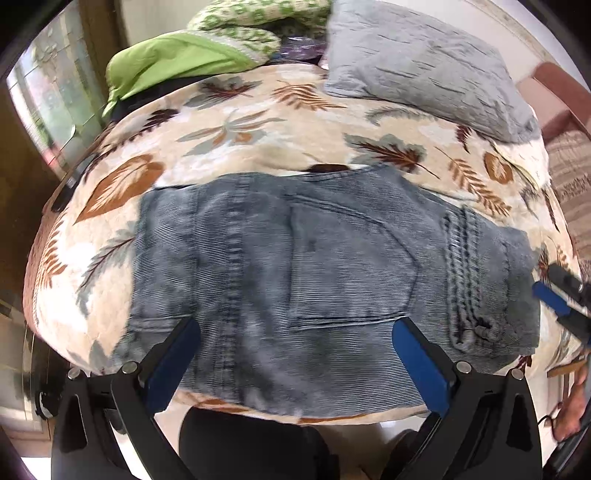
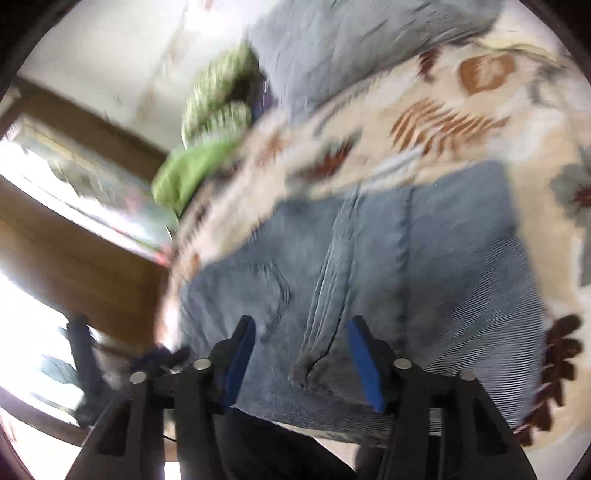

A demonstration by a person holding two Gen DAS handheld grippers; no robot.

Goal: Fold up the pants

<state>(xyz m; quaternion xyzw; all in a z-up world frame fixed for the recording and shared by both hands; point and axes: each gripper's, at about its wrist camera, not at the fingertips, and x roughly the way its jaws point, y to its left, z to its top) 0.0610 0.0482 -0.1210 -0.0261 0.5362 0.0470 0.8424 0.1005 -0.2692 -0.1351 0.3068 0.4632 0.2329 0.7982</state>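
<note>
Folded blue-grey corduroy pants point(image 1: 295, 266) lie on a leaf-patterned bedspread point(image 1: 229, 129), back pocket up, waistband and belt loops at the right. My left gripper point(image 1: 295, 332) is open and empty, hovering over the near edge of the pants. My right gripper point(image 2: 301, 332) is open over the waistband end of the pants point(image 2: 406, 266); nothing is held between its pads. The right gripper also shows at the right edge of the left wrist view point(image 1: 561, 295). The right wrist view is motion-blurred.
A grey pillow point(image 1: 424, 62) lies at the back right of the bed. A green cloth point(image 1: 173, 62) and a green patterned bundle point(image 1: 258, 18) lie at the back left. A wooden-framed window point(image 1: 48, 103) is to the left. The bed's near edge is just below the pants.
</note>
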